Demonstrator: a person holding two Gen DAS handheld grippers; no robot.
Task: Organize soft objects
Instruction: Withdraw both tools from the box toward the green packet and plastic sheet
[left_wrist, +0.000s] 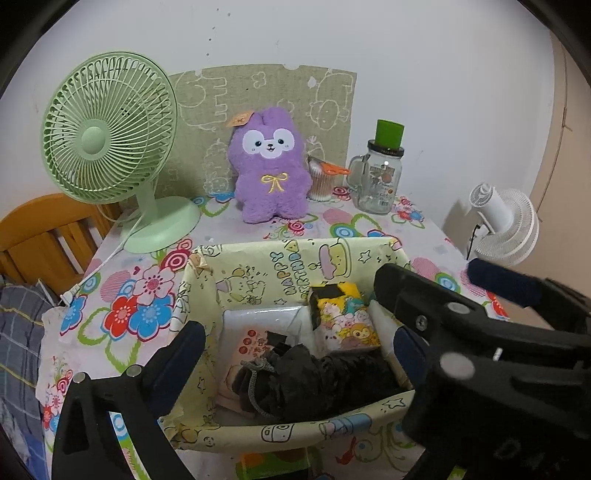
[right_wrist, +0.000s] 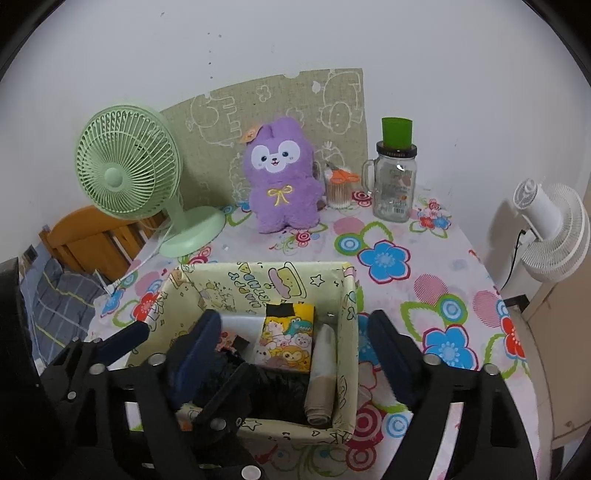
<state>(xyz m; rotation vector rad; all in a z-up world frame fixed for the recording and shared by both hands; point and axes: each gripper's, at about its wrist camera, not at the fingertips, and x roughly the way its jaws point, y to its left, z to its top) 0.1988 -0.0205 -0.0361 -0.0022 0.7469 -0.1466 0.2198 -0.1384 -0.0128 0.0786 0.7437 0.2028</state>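
A paper-covered open box sits on the flowered table. Inside lie a black drawstring pouch, a white wrapped pack, a yellow cartoon pack and a beige roll. A purple plush bunny stands upright at the back. My left gripper is open, its jaws either side of the box. My right gripper is open over the box and empty; it also shows at the right of the left wrist view.
A green desk fan stands back left with its cord trailing off the table. A glass mug jar with a green cup and a cotton-swab jar with orange scissors stand back right. A white fan stands off the table's right edge.
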